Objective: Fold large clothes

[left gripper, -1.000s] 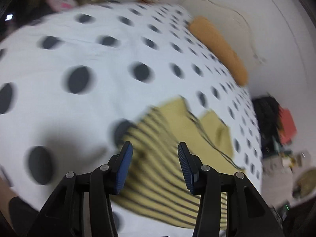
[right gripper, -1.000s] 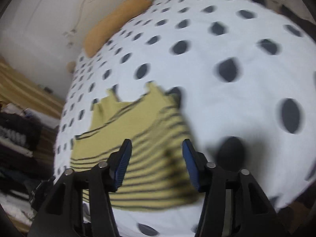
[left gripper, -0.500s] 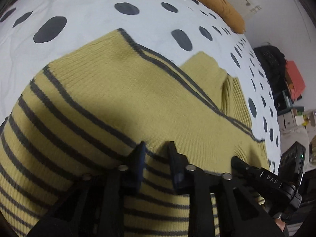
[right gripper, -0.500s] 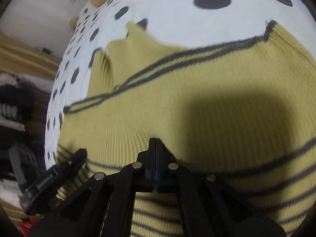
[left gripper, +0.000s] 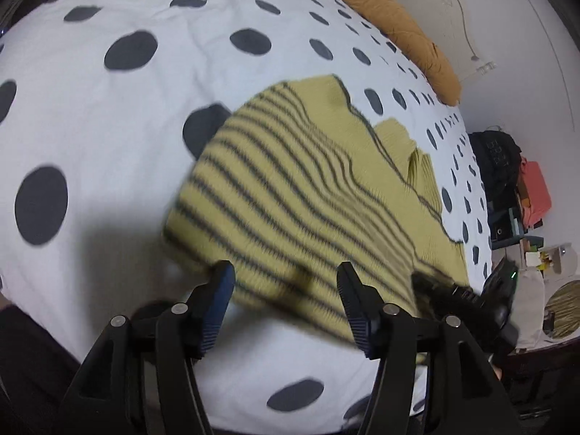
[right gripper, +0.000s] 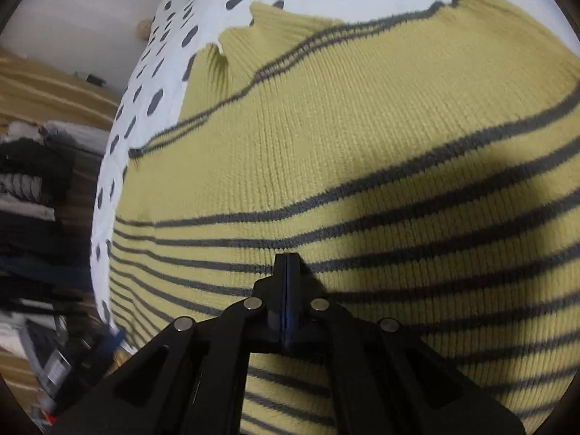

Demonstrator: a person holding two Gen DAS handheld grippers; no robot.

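A mustard-yellow knit sweater (left gripper: 326,188) with dark grey stripes lies on the polka-dot bedspread (left gripper: 108,116). My left gripper (left gripper: 286,282) hovers over the sweater's near striped edge. Its jaws are opening; the blurred hem shows between the fingers, but the pads do not press on it. My right gripper (right gripper: 286,264) is shut, its tips against the striped knit (right gripper: 362,127), and no fabric shows between the pads. From the left wrist view, the right gripper (left gripper: 467,297) sits at the sweater's right edge.
An orange bolster pillow (left gripper: 402,36) lies along the far side of the bed by the white wall. Dark bags and a red box (left gripper: 533,192) are piled beyond the bed's right side. Stacked clothes (right gripper: 32,181) sit left of the bed in the right wrist view.
The left gripper went from nearly shut on the knit to wide open and pulled back from it. The right gripper stayed shut and slid nearer the striped part.
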